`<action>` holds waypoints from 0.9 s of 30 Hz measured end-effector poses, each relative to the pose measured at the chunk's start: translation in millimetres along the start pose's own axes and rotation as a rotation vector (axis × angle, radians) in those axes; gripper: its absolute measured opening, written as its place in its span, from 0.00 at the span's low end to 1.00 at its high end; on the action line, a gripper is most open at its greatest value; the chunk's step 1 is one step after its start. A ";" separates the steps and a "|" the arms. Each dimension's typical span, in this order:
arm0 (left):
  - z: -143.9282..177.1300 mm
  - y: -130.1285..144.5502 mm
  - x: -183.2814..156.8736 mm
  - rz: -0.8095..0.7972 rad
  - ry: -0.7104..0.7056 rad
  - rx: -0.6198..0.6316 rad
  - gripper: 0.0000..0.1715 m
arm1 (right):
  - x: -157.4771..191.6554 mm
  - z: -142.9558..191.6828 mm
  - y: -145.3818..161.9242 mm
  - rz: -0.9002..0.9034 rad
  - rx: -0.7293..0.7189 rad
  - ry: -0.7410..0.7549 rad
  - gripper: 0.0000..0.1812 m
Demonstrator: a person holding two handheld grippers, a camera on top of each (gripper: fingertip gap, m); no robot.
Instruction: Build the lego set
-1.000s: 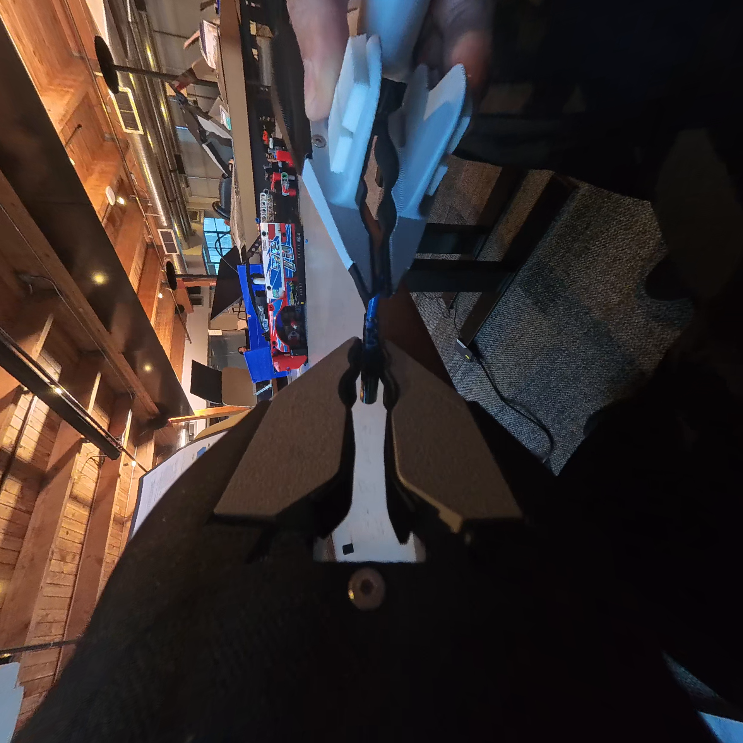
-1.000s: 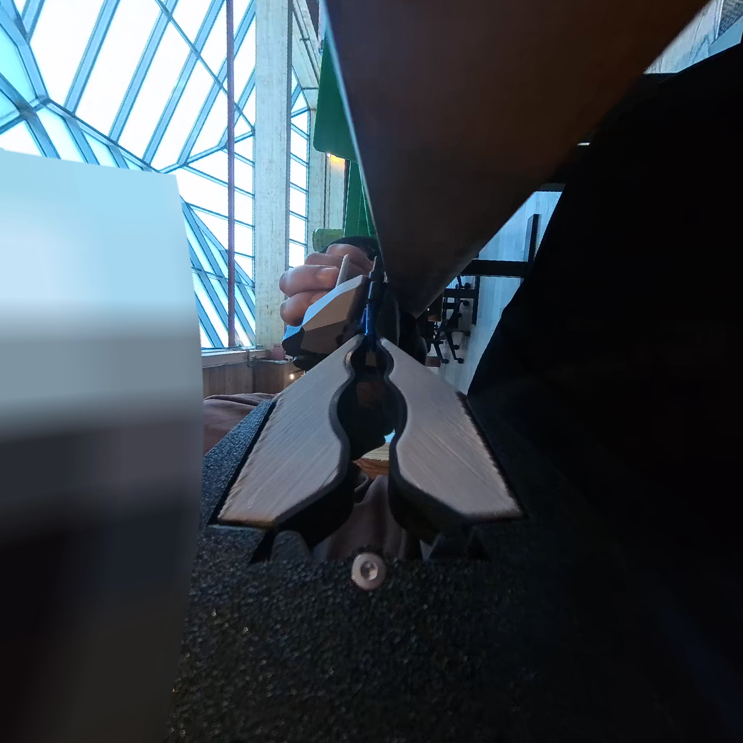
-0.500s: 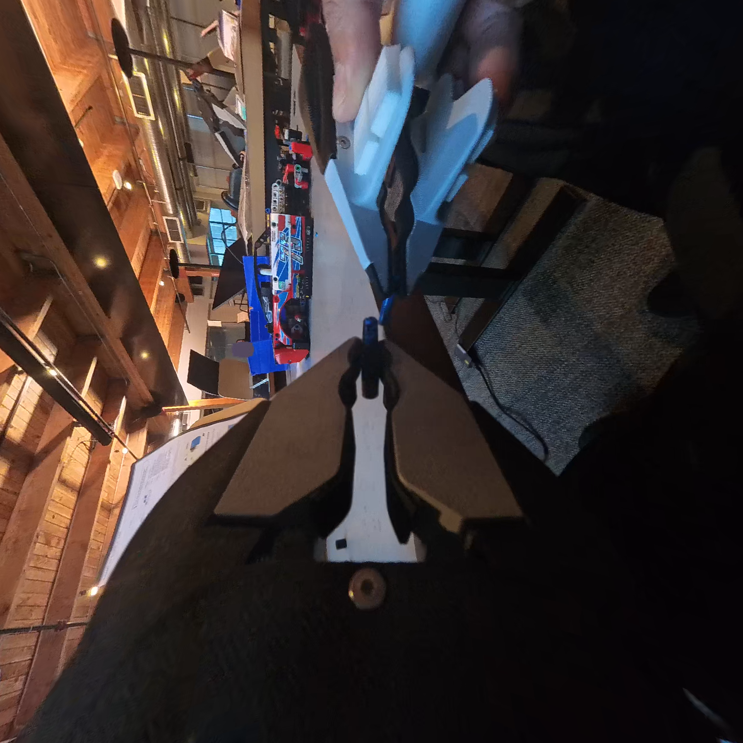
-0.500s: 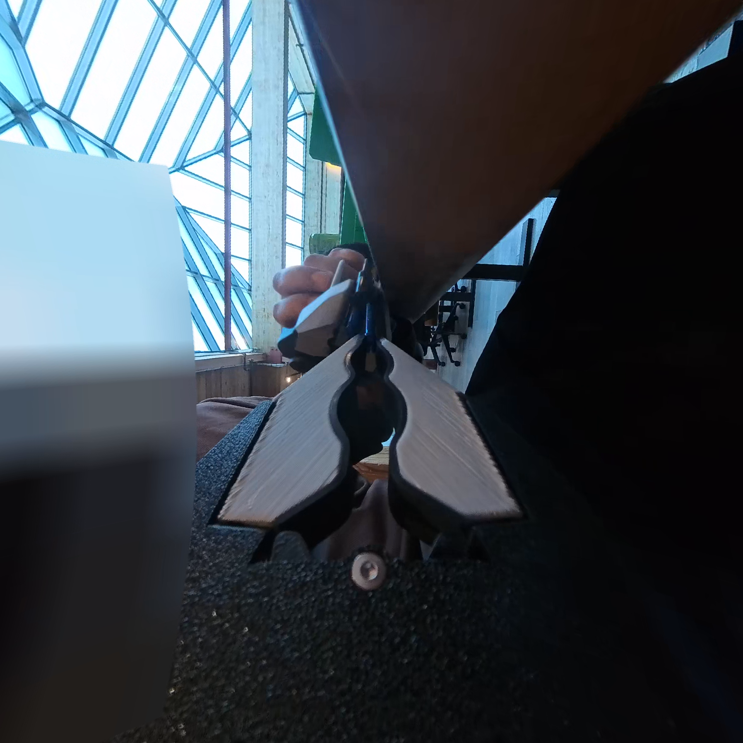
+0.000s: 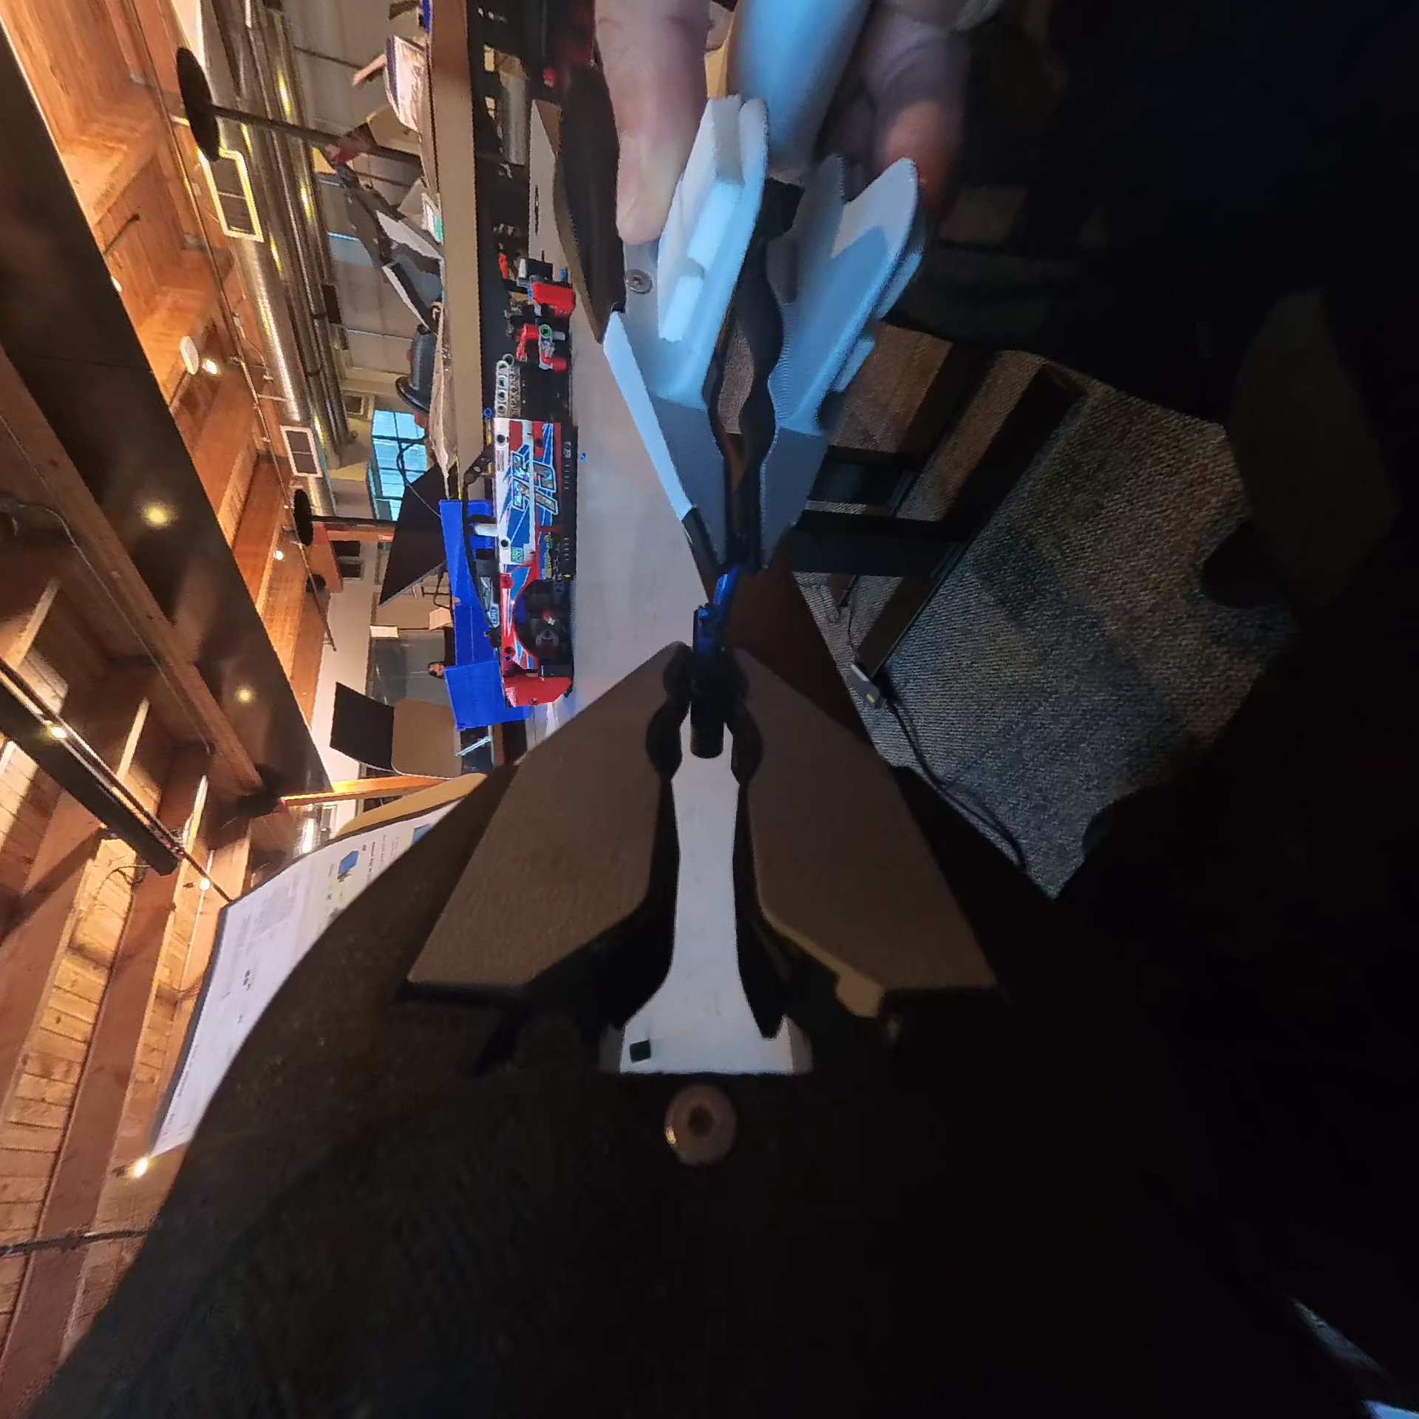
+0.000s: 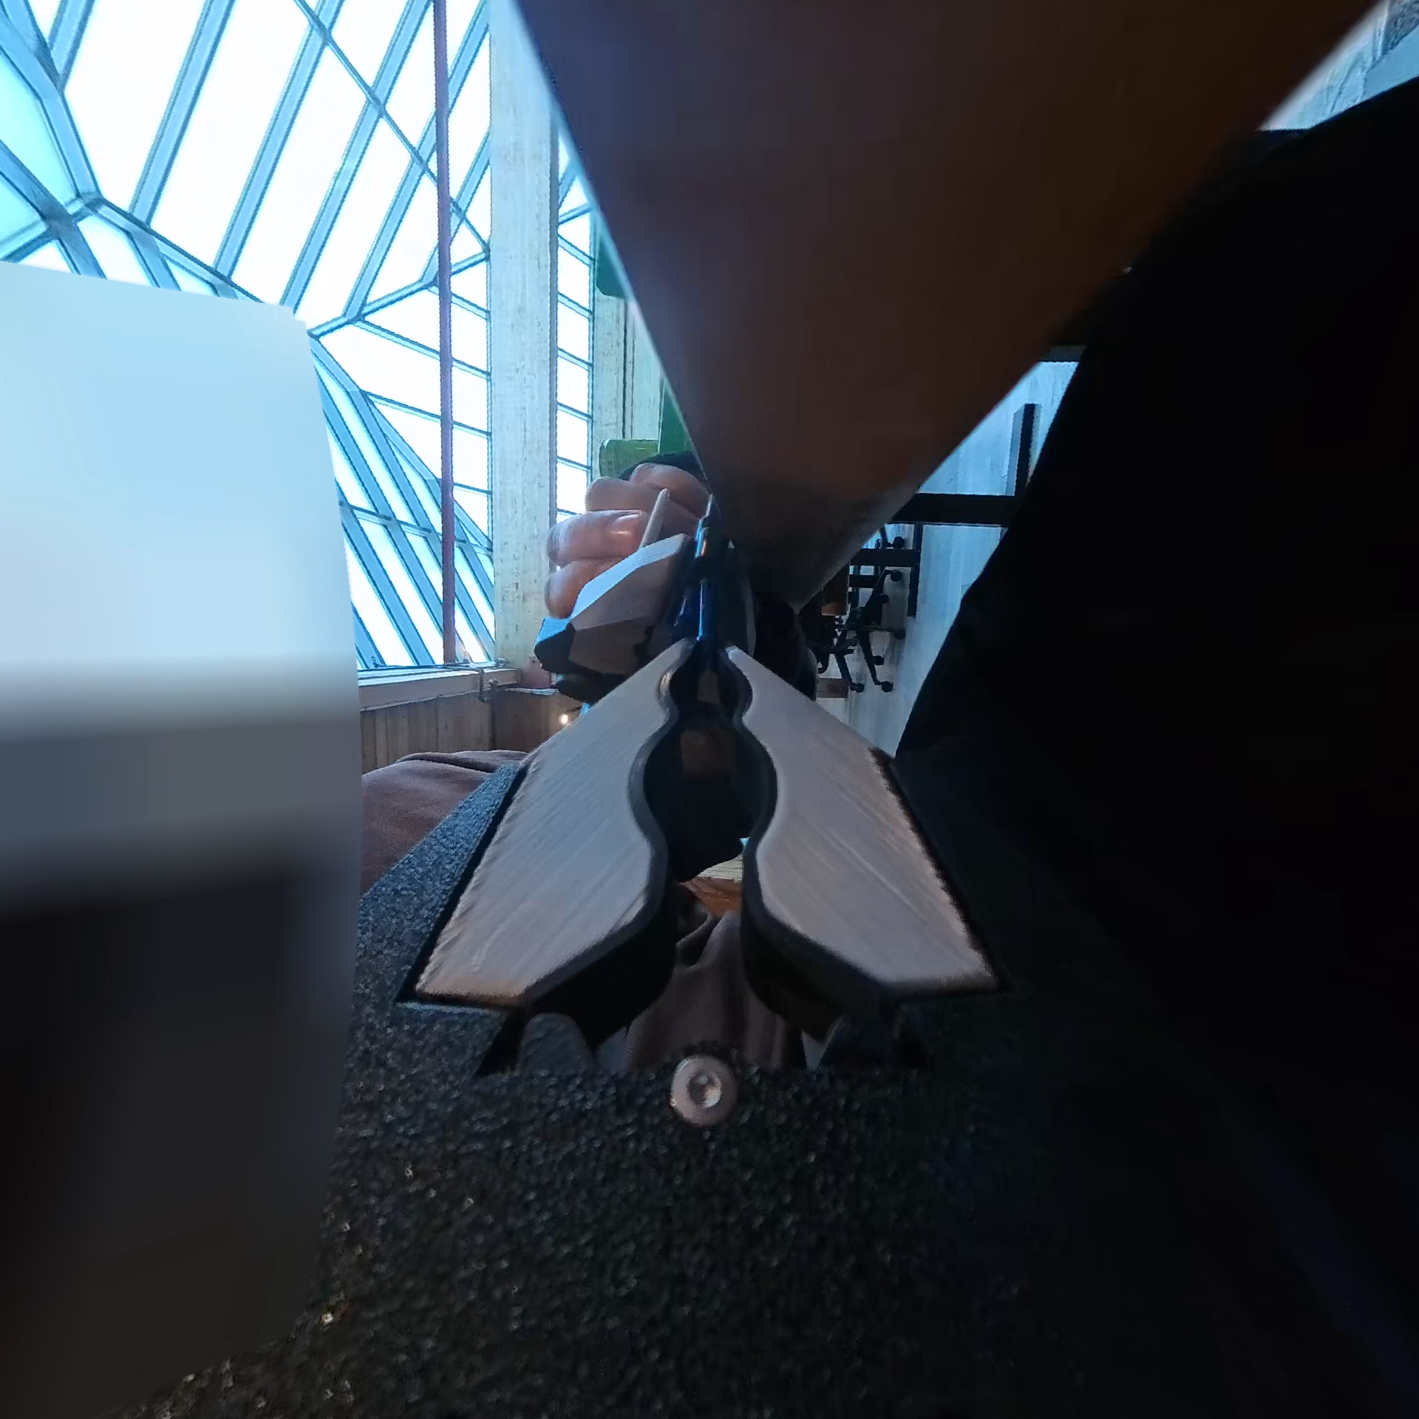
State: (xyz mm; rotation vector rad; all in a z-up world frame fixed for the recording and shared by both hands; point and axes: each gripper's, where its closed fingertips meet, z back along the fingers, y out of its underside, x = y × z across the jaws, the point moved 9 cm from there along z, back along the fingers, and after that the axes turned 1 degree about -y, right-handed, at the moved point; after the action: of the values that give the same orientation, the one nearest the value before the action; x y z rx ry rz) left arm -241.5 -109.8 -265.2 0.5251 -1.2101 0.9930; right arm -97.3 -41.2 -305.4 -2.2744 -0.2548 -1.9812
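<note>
- Table (image 5: 637, 537) runs behind my tools, carrying the red-and-blue car (image 5: 530, 568).
- My right tool (image 5: 741, 549) clamps a blue pin (image 5: 726, 587).
- My left tool (image 5: 706, 668) clamps a dark pin (image 5: 705, 691), tips meeting mid-air.

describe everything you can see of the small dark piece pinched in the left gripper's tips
The small dark piece is a slim, rod-like lego part, black along its body with a blue section at the far end; it looks like hard plastic. The left gripper is shut on it, its tips clamping the lower part. The blue end meets the tips of the right gripper, which is closed around it. The piece is held in the air beside the table edge, pointing away from the camera. Finer details are too small to tell.
</note>
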 end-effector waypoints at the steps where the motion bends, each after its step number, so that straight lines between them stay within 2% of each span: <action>1: 0.0 0.2 0.5 0.010 0.006 -0.002 0.03 | 0.6 0.0 -0.1 0.007 0.001 0.002 0.02; 5: 0.5 1.9 3.7 0.069 0.047 -0.019 0.03 | 1.9 0.0 -1.0 0.016 0.003 0.002 0.01; 18: 0.1 3.2 3.9 0.055 0.070 -0.059 0.03 | 2.3 -0.7 -1.0 0.000 0.013 0.006 0.01; 23: -0.3 3.0 4.3 0.036 0.070 -0.052 0.03 | 6.7 -1.9 -0.6 0.087 0.014 0.077 0.01; 27: 0.2 3.5 4.4 0.041 0.073 -0.052 0.03 | 5.3 -4.4 1.4 0.074 0.008 0.069 0.01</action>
State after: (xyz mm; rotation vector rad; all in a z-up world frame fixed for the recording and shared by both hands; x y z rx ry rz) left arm -244.4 -106.7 -261.6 0.4211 -1.1829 1.0041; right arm -100.5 -43.2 -299.6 -2.1733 -0.1691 -2.0130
